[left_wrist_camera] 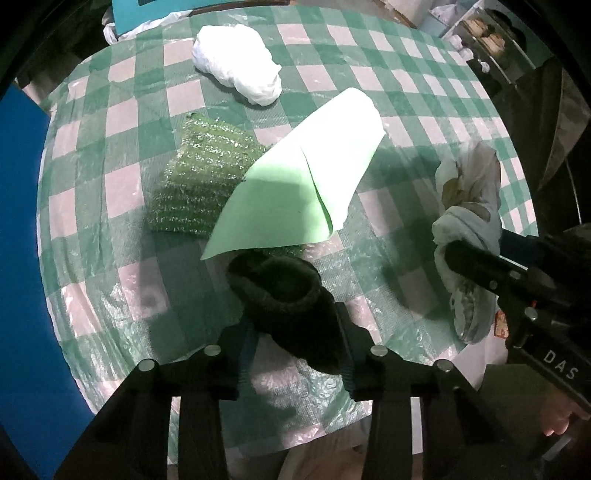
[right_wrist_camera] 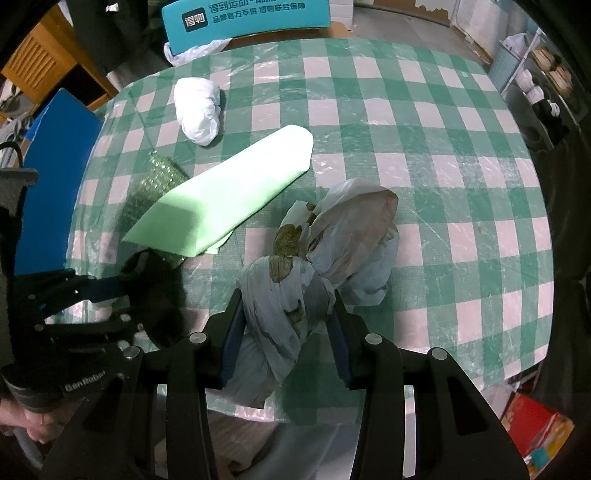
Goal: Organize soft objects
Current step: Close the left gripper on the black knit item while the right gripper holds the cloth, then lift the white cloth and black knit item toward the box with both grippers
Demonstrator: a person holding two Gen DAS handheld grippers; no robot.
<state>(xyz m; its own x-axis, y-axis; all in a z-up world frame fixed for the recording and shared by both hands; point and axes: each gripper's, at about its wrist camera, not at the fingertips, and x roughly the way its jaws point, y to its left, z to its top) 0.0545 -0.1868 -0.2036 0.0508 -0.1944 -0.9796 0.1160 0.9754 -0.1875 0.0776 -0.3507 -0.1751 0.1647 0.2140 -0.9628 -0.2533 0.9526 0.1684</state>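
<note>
My left gripper (left_wrist_camera: pixel 295 347) is shut on a black fuzzy slipper (left_wrist_camera: pixel 284 295) just above the table's near edge; it also shows in the right wrist view (right_wrist_camera: pixel 159 291). My right gripper (right_wrist_camera: pixel 286 332) is shut on a knotted pale plastic bag (right_wrist_camera: pixel 295 291), whose bulging end (right_wrist_camera: pixel 354 236) rests on the table; the bag shows in the left wrist view (left_wrist_camera: pixel 469 221). A folded light green foam sheet (left_wrist_camera: pixel 306 177) lies over a glittery green scouring cloth (left_wrist_camera: pixel 199 177) mid-table. A white crumpled bag (left_wrist_camera: pixel 236 70) sits at the far side.
The round table has a green-and-white checked plastic cover (right_wrist_camera: pixel 443 184). A blue board (right_wrist_camera: pixel 55 177) stands at its left edge. A teal sign (right_wrist_camera: pixel 243 18) leans behind the table. Shelves (right_wrist_camera: pixel 543 85) stand at the far right.
</note>
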